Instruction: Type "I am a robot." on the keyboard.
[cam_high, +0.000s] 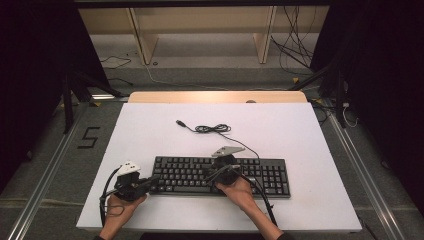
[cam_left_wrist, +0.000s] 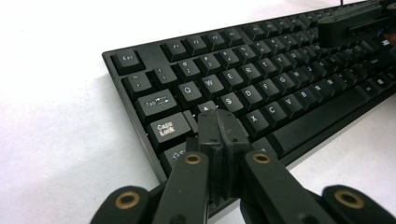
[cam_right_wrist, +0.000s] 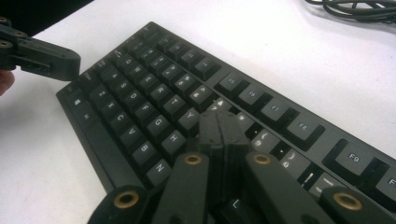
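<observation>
A black keyboard (cam_high: 260, 176) lies across the near half of the white table. My left gripper (cam_high: 154, 179) is at its left end, jaws shut with nothing between them. In the left gripper view its tips (cam_left_wrist: 218, 119) sit just above the A key, beside Caps Lock (cam_left_wrist: 167, 129). My right gripper (cam_high: 206, 176) reaches over the middle of the keyboard, also shut and empty. In the right gripper view its tips (cam_right_wrist: 222, 119) are by the Y key (cam_right_wrist: 190, 115). I cannot tell whether either tip presses a key.
The keyboard's cable (cam_high: 214, 129) lies coiled on the table behind it, its USB plug (cam_high: 180, 122) loose at the far left. A white board (cam_high: 300, 135) covers the table. Wooden shelving legs (cam_high: 145, 40) and floor cables stand beyond.
</observation>
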